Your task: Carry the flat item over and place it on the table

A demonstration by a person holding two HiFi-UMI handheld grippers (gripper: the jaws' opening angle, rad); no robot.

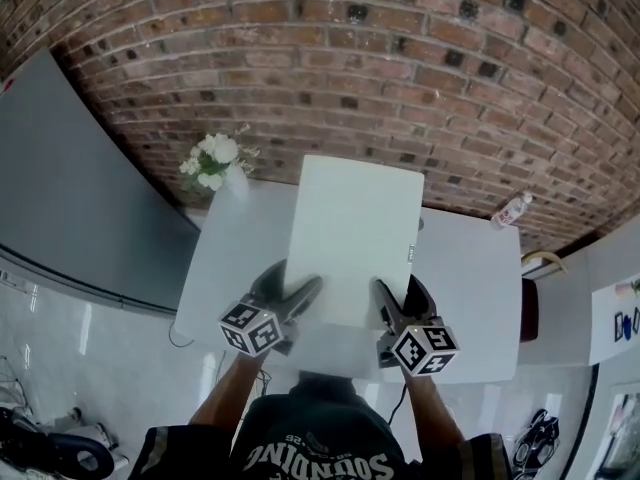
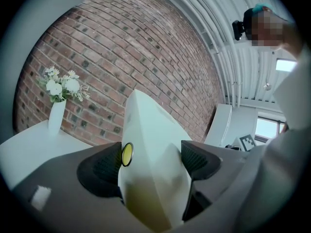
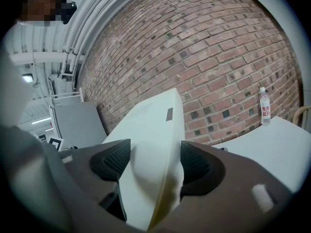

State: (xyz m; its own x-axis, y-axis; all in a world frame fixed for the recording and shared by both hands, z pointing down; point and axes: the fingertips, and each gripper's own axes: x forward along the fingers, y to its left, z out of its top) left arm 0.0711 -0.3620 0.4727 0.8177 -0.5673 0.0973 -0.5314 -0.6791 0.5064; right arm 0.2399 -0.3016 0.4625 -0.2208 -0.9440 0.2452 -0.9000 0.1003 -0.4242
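Board (image 1: 352, 233) corners hidden inside left claw (image 1: 290, 293), right claw (image 1: 400, 300).

Loft-style studio: brick wall (image 1: 350, 58), white table (image 1: 475, 268), ceiling pipes (image 3: 90, 21).

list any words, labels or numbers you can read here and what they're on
No text reads clearly.
shirt: print upside down and cut off, unreadable.
bottle: red label print, too small.
flat item: small grey tag, too small.
white sheet: blue marks, blurred.
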